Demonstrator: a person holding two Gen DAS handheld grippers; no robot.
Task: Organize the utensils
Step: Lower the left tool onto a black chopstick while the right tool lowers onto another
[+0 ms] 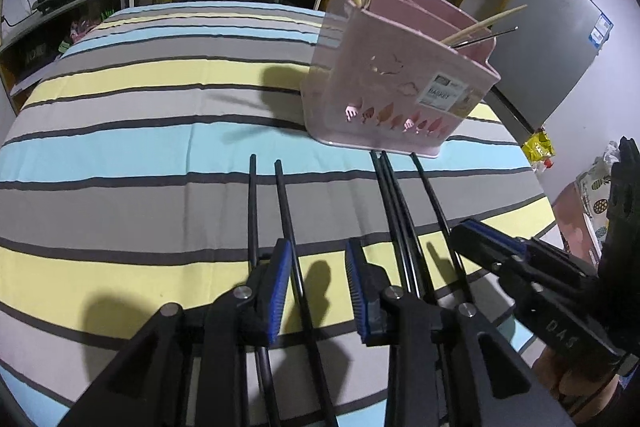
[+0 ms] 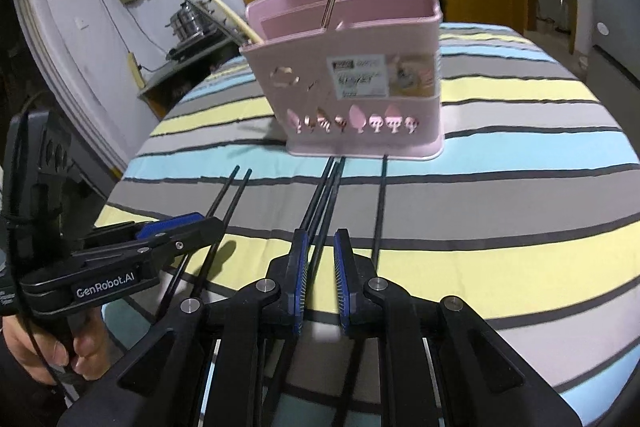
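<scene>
Both grippers poised low over black chopsticks, pink holder waiting beyond.

Left wrist view: the left gripper (image 1: pixel 318 291) is spread wide, straddling one black chopstick (image 1: pixel 289 223), seemingly lined up to close on it; the pink utensil basket (image 1: pixel 396 83) stands upright just past the tips. Right wrist view: the right gripper (image 2: pixel 321 281), parted narrowly and not clamped, brackets the middle chopstick pair (image 2: pixel 326 199) on the striped tablecloth (image 2: pixel 500 267).
</scene>
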